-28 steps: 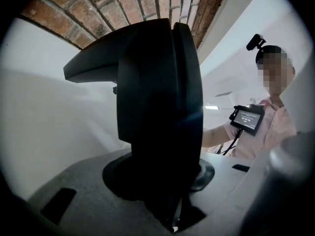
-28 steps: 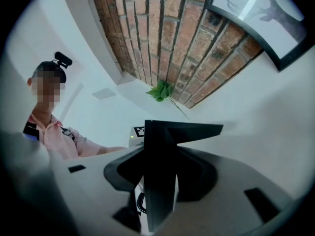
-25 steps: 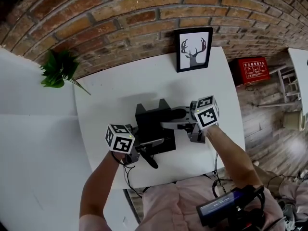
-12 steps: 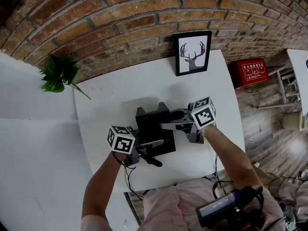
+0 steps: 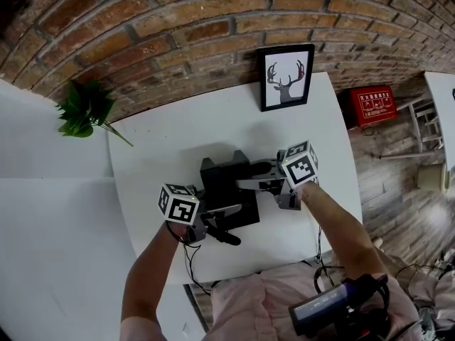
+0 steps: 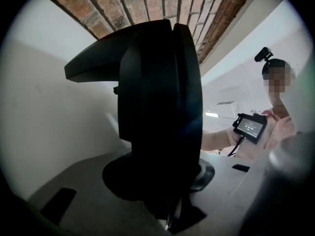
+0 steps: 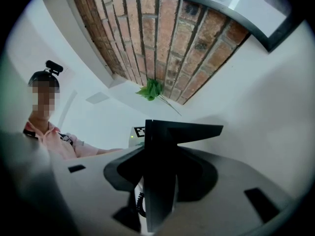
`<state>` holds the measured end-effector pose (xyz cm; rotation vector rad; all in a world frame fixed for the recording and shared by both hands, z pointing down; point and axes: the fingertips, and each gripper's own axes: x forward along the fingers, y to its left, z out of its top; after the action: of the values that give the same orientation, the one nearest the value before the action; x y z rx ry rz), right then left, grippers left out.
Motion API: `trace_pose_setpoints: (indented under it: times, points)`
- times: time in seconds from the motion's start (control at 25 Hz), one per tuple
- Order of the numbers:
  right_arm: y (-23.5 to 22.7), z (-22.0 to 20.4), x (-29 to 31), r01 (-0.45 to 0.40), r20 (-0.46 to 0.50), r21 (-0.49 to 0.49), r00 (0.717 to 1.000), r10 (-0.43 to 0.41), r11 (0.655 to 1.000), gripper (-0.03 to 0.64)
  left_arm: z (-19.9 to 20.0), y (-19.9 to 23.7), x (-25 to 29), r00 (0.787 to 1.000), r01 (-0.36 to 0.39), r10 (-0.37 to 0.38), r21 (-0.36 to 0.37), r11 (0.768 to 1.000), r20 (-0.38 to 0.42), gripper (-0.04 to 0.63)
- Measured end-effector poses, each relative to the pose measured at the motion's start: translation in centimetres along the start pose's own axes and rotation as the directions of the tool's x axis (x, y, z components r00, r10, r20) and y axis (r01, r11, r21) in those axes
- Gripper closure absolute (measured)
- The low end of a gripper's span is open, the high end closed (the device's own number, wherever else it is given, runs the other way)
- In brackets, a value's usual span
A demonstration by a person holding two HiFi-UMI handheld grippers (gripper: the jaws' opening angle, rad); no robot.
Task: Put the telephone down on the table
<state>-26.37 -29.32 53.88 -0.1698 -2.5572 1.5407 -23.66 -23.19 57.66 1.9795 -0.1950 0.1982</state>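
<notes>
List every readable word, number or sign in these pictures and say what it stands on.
Nothing reads clearly enough to quote.
Red box: white print, too small to read.
Handheld screen: a line of figures, too blurred to read.
Marker cubes: square patterns only, no words.

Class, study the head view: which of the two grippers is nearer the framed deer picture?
The right gripper, gripping the telephone on its far side, towards the picture; the left gripper holds the side nearer the person.
</notes>
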Motion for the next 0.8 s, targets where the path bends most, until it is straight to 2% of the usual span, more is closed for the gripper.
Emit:
trace_pose_setpoints:
  times: [0.44,0.68,0.8]
  points:
    - [-0.97,-0.06,-0.12,0.002,0.004,0.075,1.0,-0.003,0.997,0.445,-0.05,0.38,0.2,0.999,0.007,-0.01,-0.091,0.996,-0.031,0.434]
    - [-1.0,-0.08,-0.1,0.005,-0.004,0.077,1.0,-0.005,0.997,0.446,-0.04,0.44,0.17,0.999,0.02,-0.023,-0.117,0.993,-0.03,0.431]
    - [-0.98,-0.12,-0.26,0.022,-0.02,0.069,1.0,-0.021,0.997,0.448,0.14,0.66,0.13,1.0,0.002,-0.004,-0.135,0.991,-0.018,0.417]
